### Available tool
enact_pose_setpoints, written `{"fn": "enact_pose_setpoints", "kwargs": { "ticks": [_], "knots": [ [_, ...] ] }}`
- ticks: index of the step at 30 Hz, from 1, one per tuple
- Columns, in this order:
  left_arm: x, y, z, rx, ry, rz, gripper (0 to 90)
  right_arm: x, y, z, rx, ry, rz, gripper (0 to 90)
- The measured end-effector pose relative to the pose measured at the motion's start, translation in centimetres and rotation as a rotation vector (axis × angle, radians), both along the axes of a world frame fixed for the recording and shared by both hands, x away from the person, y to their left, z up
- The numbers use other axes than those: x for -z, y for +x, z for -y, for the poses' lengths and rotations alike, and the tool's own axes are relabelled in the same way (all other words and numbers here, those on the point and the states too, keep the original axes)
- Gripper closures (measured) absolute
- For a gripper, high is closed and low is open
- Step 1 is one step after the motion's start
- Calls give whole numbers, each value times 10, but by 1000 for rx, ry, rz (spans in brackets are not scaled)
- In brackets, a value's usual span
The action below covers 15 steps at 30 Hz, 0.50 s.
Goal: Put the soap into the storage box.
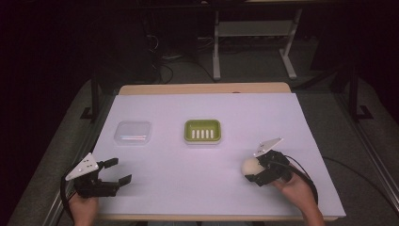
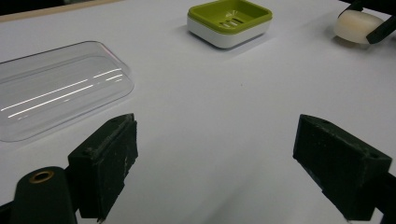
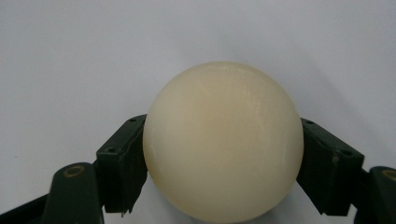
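1. The worktop is covered by a white sheet, on which everything is laid out.
2. A clear plastic lid is seen at the left of the sheet, with a green soap dish on a white base near the middle, well apart from it.
3. The left claw is held over the near left corner, its jaws spread wide with nothing between them; in the left gripper view bare sheet is seen between the jaws, the lid just beyond the left jaw.
4. The right claw is held at the near right, clamped on a cream soap bar.
5. In the right gripper view the soap bar is pressed on both sides by the jaws, touching each pad.
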State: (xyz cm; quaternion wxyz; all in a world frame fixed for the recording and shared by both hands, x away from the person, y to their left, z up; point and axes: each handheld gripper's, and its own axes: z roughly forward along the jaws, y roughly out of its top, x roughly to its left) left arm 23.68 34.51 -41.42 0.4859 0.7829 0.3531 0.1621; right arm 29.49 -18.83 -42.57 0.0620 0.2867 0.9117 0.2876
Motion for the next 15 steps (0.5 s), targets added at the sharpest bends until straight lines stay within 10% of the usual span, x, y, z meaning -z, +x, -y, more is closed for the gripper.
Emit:
{"fn": "enact_pose_setpoints", "kwargs": {
  "ticks": [15],
  "knots": [
    [0,-1,-1,-9,-7,-1,133,-4,-1,-5,7,-7,-1,243]
  ]
}}
